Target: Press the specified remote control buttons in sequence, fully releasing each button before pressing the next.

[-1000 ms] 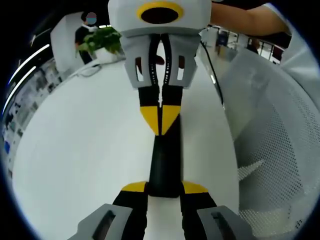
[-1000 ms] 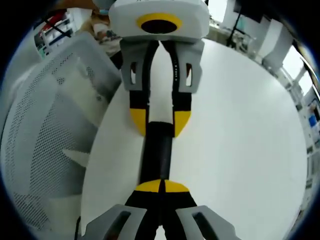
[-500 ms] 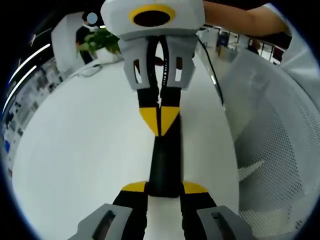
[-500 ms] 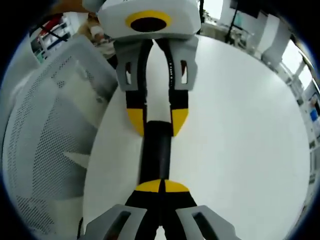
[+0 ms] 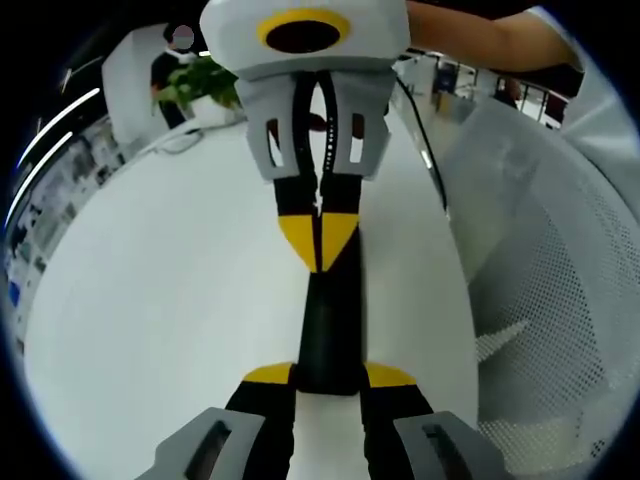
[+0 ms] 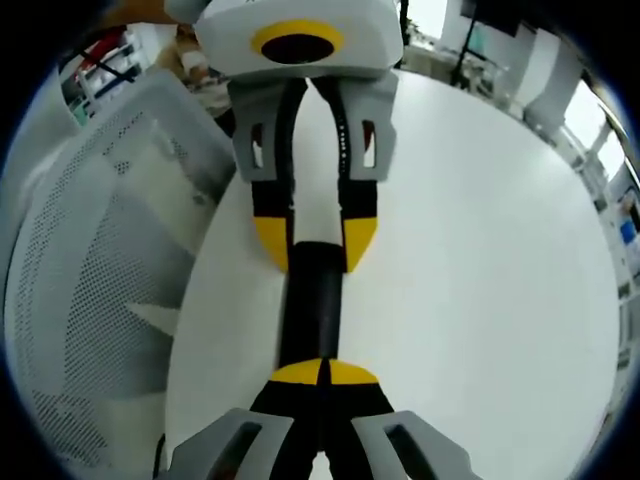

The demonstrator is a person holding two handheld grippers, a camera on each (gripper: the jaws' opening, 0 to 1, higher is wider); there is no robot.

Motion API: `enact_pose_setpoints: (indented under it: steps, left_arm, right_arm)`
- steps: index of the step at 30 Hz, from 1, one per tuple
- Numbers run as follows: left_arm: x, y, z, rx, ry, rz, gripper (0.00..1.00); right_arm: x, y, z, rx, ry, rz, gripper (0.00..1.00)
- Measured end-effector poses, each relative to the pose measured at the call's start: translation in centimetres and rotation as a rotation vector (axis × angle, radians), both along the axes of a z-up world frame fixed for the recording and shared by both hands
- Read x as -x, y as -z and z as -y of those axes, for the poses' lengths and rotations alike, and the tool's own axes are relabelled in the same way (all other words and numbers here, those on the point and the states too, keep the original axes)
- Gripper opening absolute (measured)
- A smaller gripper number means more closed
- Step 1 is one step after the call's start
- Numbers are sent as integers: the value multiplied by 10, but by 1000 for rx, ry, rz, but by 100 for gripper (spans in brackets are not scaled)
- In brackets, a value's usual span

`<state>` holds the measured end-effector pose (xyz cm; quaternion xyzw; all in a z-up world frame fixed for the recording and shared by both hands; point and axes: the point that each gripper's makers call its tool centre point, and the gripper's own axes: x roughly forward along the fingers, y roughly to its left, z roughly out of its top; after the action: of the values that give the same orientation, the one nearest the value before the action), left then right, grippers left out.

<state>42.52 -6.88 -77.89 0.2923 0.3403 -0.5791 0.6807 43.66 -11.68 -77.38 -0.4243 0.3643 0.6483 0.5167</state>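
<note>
A slim black remote point(image 5: 330, 320) lies lengthwise on the white table point(image 5: 170, 290). My left gripper point(image 5: 328, 375) is shut on its near end, one yellow tip on each side. My right gripper point(image 5: 320, 235) comes in from the far side with its yellow tips pressed together, resting on the remote's far part. In the right gripper view the same remote point(image 6: 315, 300) runs from my right gripper point(image 6: 323, 372), jaws shut, up to the left gripper point(image 6: 316, 240), whose tips straddle it. The buttons are hidden.
A white mesh chair point(image 5: 560, 300) stands close along the table's edge, seen again as the chair point(image 6: 90, 270). A dark cable point(image 5: 425, 150) runs over the table. A potted plant point(image 5: 205, 85) and a person point(image 5: 168, 70) are at the far end. An arm point(image 5: 500, 40) reaches in.
About a second ago the right gripper shifted slightly over the remote. Over the last half second nothing has visibly moved.
</note>
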Motion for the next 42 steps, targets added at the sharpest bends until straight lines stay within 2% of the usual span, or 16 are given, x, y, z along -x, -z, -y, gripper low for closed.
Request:
enact_pose_setpoints:
  steps: [16,21,42]
  left_arm:
    - [0,0,0,-8,3,4,23]
    - [0,0,0,-13,3,6,23]
    - [0,0,0,-21,5,9,23]
  right_arm:
    - [-1,-2,1,-9,1,29,0]
    - [-3,-13,-1,-40,14,40,0]
    - [2,-28,-1,-25,-18,73,0]
